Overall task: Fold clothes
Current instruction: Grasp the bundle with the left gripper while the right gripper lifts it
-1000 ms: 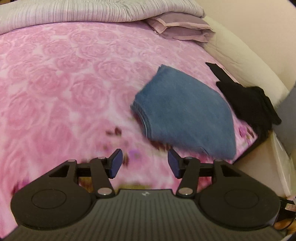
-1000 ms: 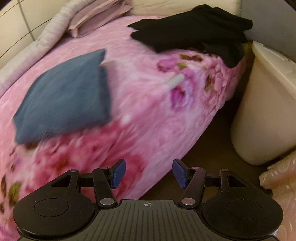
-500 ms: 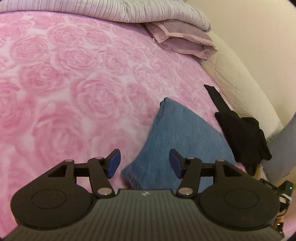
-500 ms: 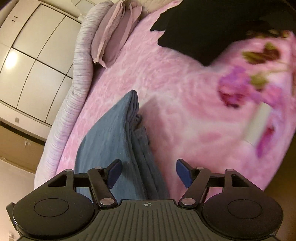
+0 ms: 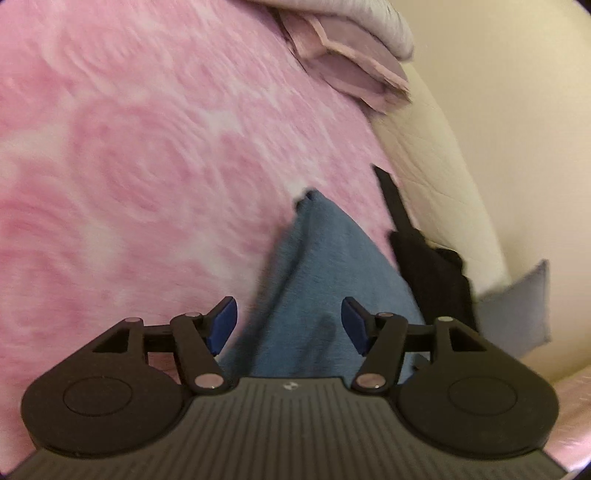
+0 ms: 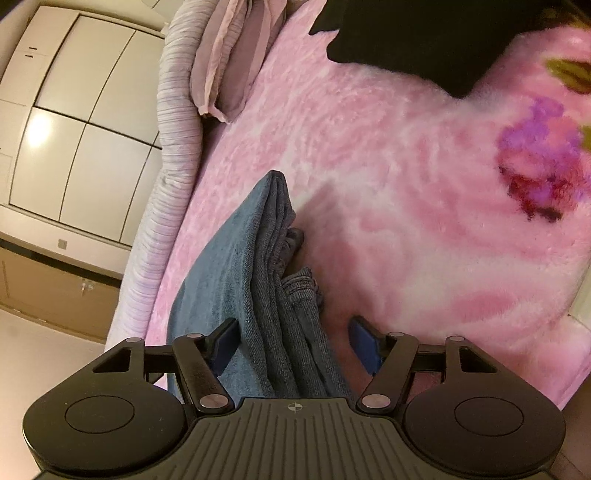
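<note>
A folded stack of blue denim (image 5: 317,280) lies on the pink rose-patterned blanket (image 5: 129,166). My left gripper (image 5: 289,325) is open, low over the stack's near left edge, with denim between its spread fingers. In the right wrist view the denim (image 6: 266,280) shows its layered folded edge. My right gripper (image 6: 295,343) is open and straddles that edge, one finger on each side, not closed on it. A black garment (image 5: 432,266) lies crumpled just beyond the denim; it also shows in the right wrist view (image 6: 424,33).
Mauve pillows (image 5: 347,70) and a striped grey duvet (image 6: 177,122) lie at the head of the bed. A cream padded headboard (image 5: 443,177) and a grey cushion (image 5: 517,306) are to the right. White wardrobe doors (image 6: 74,122) stand beyond the bed.
Both grippers have dropped closer to the denim stack and now straddle its edges, the left one still moving. Both stay open.
</note>
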`<state>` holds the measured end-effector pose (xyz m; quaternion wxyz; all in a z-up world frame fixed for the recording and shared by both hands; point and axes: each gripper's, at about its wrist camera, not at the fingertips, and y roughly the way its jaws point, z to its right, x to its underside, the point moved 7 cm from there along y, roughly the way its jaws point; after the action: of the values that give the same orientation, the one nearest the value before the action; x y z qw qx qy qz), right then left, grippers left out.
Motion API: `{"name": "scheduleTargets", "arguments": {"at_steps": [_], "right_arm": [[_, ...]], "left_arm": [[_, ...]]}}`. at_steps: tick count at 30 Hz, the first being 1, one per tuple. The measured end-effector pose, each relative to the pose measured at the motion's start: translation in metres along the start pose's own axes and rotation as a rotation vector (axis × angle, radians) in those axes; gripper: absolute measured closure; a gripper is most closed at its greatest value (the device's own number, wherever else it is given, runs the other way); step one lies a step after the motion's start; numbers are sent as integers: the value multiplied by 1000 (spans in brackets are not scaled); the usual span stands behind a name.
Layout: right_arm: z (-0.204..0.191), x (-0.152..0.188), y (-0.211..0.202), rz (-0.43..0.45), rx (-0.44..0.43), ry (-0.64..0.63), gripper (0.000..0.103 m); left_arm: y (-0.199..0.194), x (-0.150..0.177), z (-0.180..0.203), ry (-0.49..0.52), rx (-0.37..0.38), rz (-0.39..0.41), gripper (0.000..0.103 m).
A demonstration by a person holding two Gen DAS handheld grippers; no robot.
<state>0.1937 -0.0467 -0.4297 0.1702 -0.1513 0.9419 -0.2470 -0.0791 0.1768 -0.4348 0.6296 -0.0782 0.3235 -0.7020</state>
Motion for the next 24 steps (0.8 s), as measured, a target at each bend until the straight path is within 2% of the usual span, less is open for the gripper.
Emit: {"name": "scheduleTargets", "arguments": {"at_steps": [5,8,10,15,17,20,24], "right_arm": [[0,2,1,16,-27,13,37],[-5,3,12,28,-56,23,38],[-9,5,24,25,-62,28,44],[-13,2,31,-7,-61,79,63],[-17,3,28,-7,-50,92,68],[-36,2,23,-17,-33,126,70],[-90,-3,12,-64,-52,138,70]], "left_arm": [[25,4,6,-31,112,-58,46],[43,7,14,14,123,-94,57],[52,8,19,38,125,-111,58],[55,4,21,55,145,-118,70],[51,3,26,62,130,-122,73],[37,-2,36,50,108,-122,75],[-19,-14,58,3,100,-74,75]]}}
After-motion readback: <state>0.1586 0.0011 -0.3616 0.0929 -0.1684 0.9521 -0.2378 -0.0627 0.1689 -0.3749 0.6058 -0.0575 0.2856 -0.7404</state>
